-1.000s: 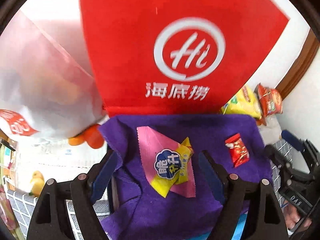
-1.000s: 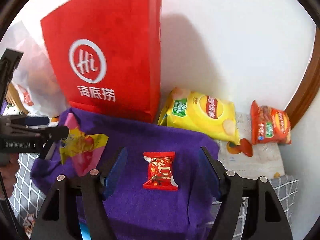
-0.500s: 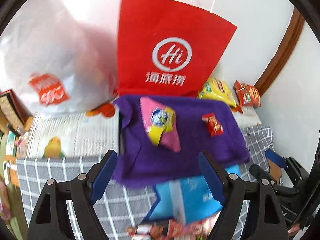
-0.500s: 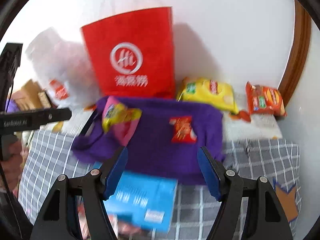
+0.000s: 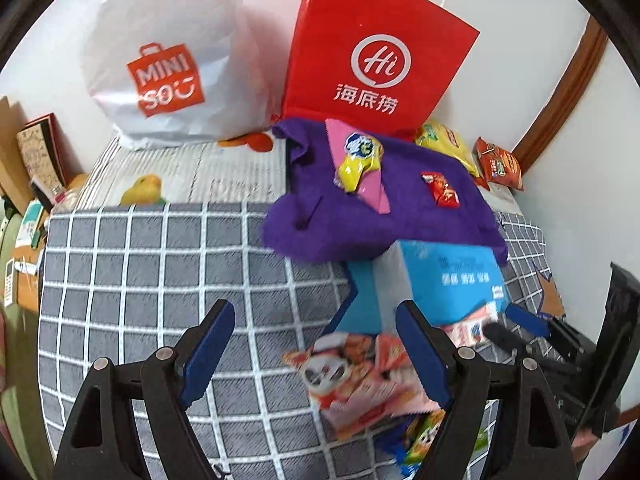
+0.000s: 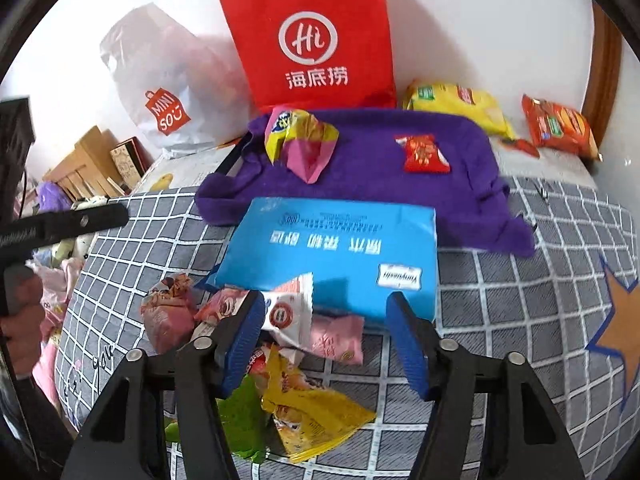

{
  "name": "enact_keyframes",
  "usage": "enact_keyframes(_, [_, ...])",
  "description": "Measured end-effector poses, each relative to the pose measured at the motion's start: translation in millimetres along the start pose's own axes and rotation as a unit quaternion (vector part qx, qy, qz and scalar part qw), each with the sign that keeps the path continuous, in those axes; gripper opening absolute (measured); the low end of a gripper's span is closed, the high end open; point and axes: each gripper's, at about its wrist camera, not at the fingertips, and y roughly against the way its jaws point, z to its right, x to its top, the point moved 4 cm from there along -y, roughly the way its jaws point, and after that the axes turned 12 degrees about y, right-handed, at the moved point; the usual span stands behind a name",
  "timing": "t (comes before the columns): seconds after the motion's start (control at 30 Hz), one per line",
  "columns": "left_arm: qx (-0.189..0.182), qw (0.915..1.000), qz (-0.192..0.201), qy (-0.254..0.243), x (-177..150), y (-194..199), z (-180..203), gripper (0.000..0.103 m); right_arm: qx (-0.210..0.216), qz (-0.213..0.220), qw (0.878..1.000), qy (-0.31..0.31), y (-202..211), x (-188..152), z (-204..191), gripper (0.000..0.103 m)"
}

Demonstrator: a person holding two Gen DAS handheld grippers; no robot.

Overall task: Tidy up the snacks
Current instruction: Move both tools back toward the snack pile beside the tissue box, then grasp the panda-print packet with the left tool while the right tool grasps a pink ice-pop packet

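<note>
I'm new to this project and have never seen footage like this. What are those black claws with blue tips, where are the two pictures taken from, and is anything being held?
The claws are hand-held grippers; a person carries one in each hand, and a wide-angle camera on each looks forward along its fingers. One picture comes from the left gripper, the other from the right gripper. Neither holds anything. The right one's jaws have just been closing somewhat above a heap of snack packets, but the pads press on nothing.

Both look down at a grey checked cover. On it lies a blue box, and behind that a purple cloth with a pink and yellow packet and a small red packet on it. Against the wall stand a red paper bag and a white plastic bag.
</note>
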Motion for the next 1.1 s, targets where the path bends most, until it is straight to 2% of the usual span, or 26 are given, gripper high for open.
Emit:
enact_keyframes(0.1, [0.005,1.0,-0.004,-0.004,-12.8,-0.7,-4.8,0.081,0.006,0.006,1.0,-0.003,-4.6,-0.6,-6.0,0.052])
enact_keyframes(0.13, [0.005,1.0,-0.007,-0.003,-15.5,-1.1,-6.0,0.081,0.016,0.005,1.0,-0.01,-7.0,-0.6,-6.9,0.04])
enact_keyframes(0.17, [0.005,0.9999,-0.009,-0.003,-18.8,-1.9,-7.3,0.081,0.028,-0.001,0.999,-0.02,-10.4,-1.0,-7.4,0.019])
enact_keyframes(0.23, [0.008,0.9999,-0.01,-0.004,-25.0,-2.3,-9.9,0.081,0.046,-0.006,0.998,-0.039,-13.8,-3.2,-6.0,0.013])
enact_keyframes(0.27, [0.009,0.9999,-0.01,-0.004,-26.8,-2.8,-10.7,0.081,0.053,-0.001,0.997,-0.047,-12.3,-4.5,-5.3,0.005])
enact_keyframes(0.33, [0.01,0.9999,-0.012,-0.001,-29.9,-4.1,-12.3,0.081,0.056,0.015,0.996,-0.061,-4.4,-8.1,-2.2,0.0])
enact_keyframes(0.53, [0.003,0.9998,-0.017,0.006,-37.7,-11.6,-10.8,0.081,0.042,0.063,0.994,-0.081,35.7,-23.2,15.9,0.0])
enact_keyframes(0.7, [-0.009,0.9994,-0.02,0.027,-39.9,-19.1,-10.8,0.081,0.043,0.046,0.996,-0.067,43.5,-32.8,17.5,0.006])
enact_keyframes(0.73, [-0.011,0.9993,-0.02,0.03,-40.6,-20.0,-11.4,0.081,0.048,0.044,0.996,-0.059,42.2,-33.3,12.5,0.009])
enact_keyframes(0.83, [-0.007,0.9992,-0.019,0.035,-43.4,-21.5,-17.5,0.081,0.067,0.05,0.995,-0.049,37.2,-32.5,-0.5,0.036])
enact_keyframes(0.87, [-0.005,0.9992,-0.019,0.035,-44.2,-21.1,-20.6,0.081,0.072,0.055,0.995,-0.047,35.4,-31.9,-5.2,0.039])
enact_keyframes(1.1, [0.007,0.9986,-0.013,0.051,-45.5,-17.1,-48.7,0.081,0.1,0.048,0.993,-0.036,8.2,-8.7,-35.2,0.041])
